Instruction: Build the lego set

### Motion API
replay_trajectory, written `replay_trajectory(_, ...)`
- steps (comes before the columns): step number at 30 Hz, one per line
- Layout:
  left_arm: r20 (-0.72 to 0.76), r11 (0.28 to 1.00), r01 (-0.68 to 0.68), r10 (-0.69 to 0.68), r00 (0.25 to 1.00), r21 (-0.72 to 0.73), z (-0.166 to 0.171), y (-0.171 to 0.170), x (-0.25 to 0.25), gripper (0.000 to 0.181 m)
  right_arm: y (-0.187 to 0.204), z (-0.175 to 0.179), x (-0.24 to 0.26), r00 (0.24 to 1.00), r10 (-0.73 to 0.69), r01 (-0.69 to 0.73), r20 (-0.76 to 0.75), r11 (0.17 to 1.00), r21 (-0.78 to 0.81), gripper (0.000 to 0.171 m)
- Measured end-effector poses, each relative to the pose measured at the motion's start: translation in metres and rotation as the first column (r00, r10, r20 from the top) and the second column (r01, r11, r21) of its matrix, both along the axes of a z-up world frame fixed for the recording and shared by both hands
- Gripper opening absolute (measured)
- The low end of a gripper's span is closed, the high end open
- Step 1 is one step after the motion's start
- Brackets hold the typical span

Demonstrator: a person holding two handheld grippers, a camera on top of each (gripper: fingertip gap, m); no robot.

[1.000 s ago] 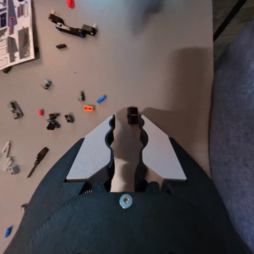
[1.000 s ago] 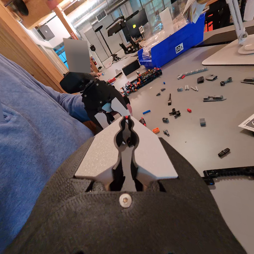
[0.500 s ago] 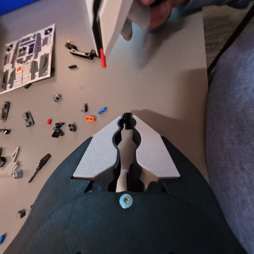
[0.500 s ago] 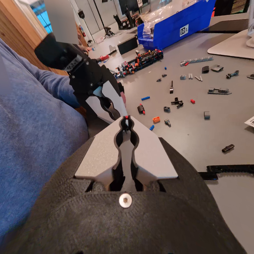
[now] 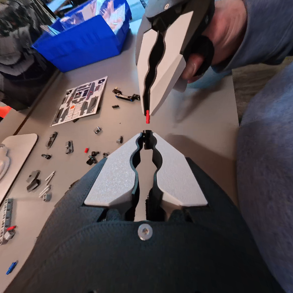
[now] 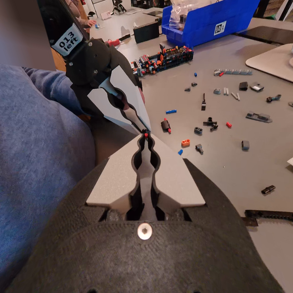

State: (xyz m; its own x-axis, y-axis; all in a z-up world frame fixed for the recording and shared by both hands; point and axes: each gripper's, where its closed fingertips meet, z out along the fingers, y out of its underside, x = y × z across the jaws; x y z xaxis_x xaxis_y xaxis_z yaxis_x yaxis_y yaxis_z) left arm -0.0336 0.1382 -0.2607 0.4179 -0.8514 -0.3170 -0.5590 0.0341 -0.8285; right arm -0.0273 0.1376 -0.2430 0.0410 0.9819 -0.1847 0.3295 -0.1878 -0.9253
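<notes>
My left gripper [image 5: 146,136] is shut on a small black lego piece [image 5: 146,140] and holds it above the grey table [image 5: 198,126]. My right gripper [image 6: 146,136] is shut on a short red pin [image 6: 146,135] that sticks out of its tips. In the left wrist view the right gripper [image 5: 148,111] comes down from above, and its red pin [image 5: 147,117] points at the black piece with a small gap between them. In the right wrist view the left gripper [image 6: 145,129] meets mine tip to tip, with the black piece [image 6: 144,130] just beyond the pin.
Loose lego parts lie across the table, among them a black piece with a red pin [image 6: 165,125] and an orange link [image 6: 185,142]. A partly built model [image 6: 164,61], a blue bin [image 6: 206,23] and a sticker sheet [image 5: 80,101] lie farther off. A blue sleeve [image 6: 39,142] fills the left. My two grippers' fingertips are within a few centimetres of each other. The partly built model [image 6: 164,61] is about 35 centimeters from both grippers' fingertips.
My left gripper has shut on the black piece and lifted from the table. My right gripper has swung in with the red pin until both tips face each other.
</notes>
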Motion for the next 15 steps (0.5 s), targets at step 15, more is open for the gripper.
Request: replay_trajectory(15,0.096,0.999,0.032,-0.032,0.995,0.001,0.017,-0.011,-0.001,0.005,-0.009,0.009,-0.007,0.997,0.077,-0.077,0.0,0.995,0.055,0.001)
